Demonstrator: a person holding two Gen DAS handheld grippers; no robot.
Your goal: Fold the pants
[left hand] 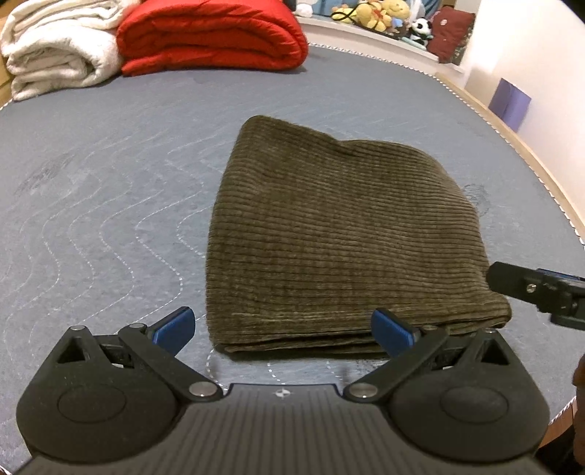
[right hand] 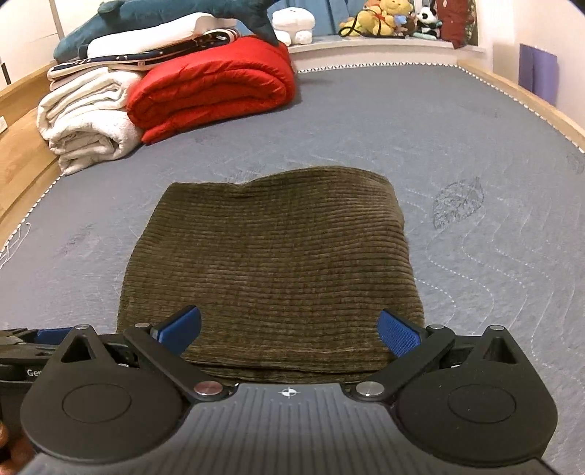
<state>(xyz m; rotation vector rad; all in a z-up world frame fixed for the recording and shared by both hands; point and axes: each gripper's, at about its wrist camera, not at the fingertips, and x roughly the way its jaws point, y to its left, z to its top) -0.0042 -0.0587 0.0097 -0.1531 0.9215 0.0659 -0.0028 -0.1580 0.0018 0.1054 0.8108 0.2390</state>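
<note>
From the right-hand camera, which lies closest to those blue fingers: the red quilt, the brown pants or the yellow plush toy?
1. Pants, folded, just ahead of the right gripper.
2. Red quilt, far left on the bed.
3. Yellow plush toy, back shelf, right of centre.

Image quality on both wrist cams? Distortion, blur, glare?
Left wrist: strong fisheye bends the mattress edge; pants sharp, right wall blown out. Right wrist: same barrel bend, dark corner vignette; pants ribs crisp, soft toys softer.
</note>
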